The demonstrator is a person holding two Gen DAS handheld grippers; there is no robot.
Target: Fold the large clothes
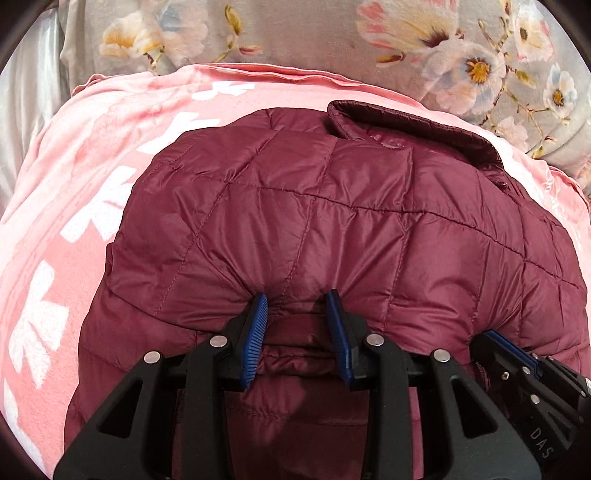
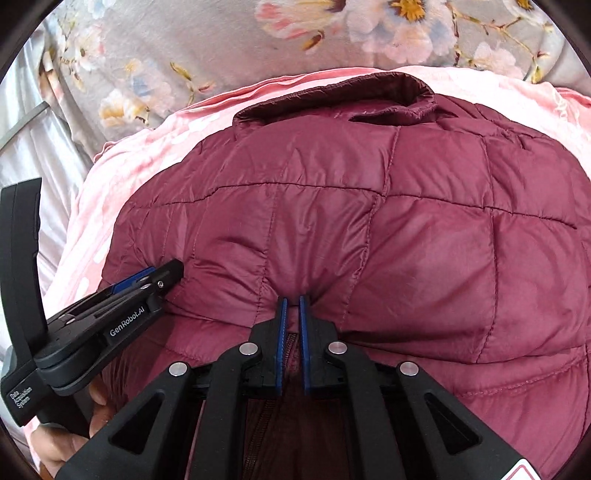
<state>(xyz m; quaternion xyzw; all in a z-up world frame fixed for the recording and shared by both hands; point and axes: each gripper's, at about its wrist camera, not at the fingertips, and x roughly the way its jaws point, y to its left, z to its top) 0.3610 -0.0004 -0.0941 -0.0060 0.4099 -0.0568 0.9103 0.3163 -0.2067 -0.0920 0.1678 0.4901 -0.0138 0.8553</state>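
Item: one maroon quilted puffer jacket (image 1: pixel 332 229), shiny nylon, square-stitched, stand-up collar (image 1: pixel 413 129) at the far end. It lies in a bulging mound on a pink fleece blanket with white snowflake motifs (image 1: pixel 74 229), which is spread over a grey floral bedcover (image 1: pixel 295 33).

Left gripper (image 1: pixel 297 299), black frame with blue ribbed pads: jaws partly apart, clamped on a thick bunch of the jacket's near edge, cloth puckering between the pads. Judged a wide bite because several padded layers are gathered there.

Right gripper (image 2: pixel 291 300), same make: jaws nearly together, pinching a thin ridge of jacket fabric; creases radiate from the pinch. It works just beside the left one, along the same near edge. A hand (image 2: pixel 70 435) shows under the left tool's handle in the right wrist view.

Reason for the hold, as I judge it: both tools grip the near hem side by side so that the doubled part can be carried over evenly toward the collar or set down square.

Edges and room:
- Blanket shows as a broad margin on the left and a thinner band beyond the collar.
- A pale satin sheet (image 1: pixel 26 96) runs down the far left side.
- Right side: jacket nearly fills the view; the blanket margin looks thin.
- Near hem is hidden behind the tools.
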